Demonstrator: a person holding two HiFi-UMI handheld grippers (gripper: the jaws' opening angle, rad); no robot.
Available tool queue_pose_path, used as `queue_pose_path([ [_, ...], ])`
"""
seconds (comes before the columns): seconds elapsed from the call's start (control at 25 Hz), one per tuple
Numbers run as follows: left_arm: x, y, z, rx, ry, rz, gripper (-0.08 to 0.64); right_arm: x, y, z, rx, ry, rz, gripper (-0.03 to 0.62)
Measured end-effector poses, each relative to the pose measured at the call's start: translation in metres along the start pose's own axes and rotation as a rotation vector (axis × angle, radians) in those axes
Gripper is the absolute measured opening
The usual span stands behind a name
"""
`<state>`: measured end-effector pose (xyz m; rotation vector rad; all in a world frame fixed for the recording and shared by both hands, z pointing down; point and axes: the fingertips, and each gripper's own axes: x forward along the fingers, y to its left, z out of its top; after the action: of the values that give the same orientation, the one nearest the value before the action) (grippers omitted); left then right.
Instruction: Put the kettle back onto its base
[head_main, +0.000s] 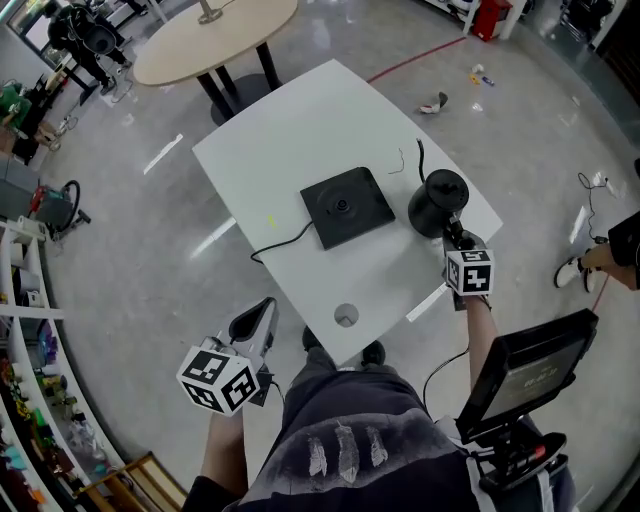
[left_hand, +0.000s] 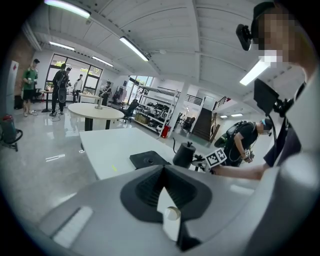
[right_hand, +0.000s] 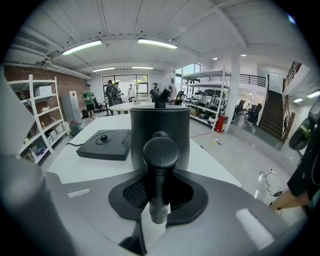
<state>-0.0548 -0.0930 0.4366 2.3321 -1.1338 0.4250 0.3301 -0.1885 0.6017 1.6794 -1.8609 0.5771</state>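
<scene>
The black kettle (head_main: 438, 203) stands on the white table (head_main: 300, 130), to the right of its flat black base (head_main: 347, 206) and apart from it. My right gripper (head_main: 455, 235) comes at it from the near side. In the right gripper view the kettle's handle (right_hand: 160, 165) sits upright between the jaws of my right gripper (right_hand: 159, 200), which are shut on it, with the kettle body (right_hand: 160, 132) just behind and the base (right_hand: 103, 143) off to the left. My left gripper (head_main: 262, 312) hangs off the table's near left edge, jaws together and holding nothing. The left gripper view shows kettle (left_hand: 184, 154) and base (left_hand: 148, 159) far ahead.
The base's cord (head_main: 275, 243) runs off the table's left edge. A round hole (head_main: 346, 316) sits near the front corner. A screen on a stand (head_main: 530, 370) is at my right, another person (head_main: 610, 250) beyond it, a round beige table (head_main: 215, 38) behind, shelves (head_main: 20, 330) at left.
</scene>
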Motion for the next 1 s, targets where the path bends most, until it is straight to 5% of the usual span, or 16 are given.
queue_pose_path([
  [1.0,0.005,0.02,0.006,-0.028,-0.031,-0.031,0.0,-0.043,0.016,0.052,-0.015,-0.11,0.046,0.052],
])
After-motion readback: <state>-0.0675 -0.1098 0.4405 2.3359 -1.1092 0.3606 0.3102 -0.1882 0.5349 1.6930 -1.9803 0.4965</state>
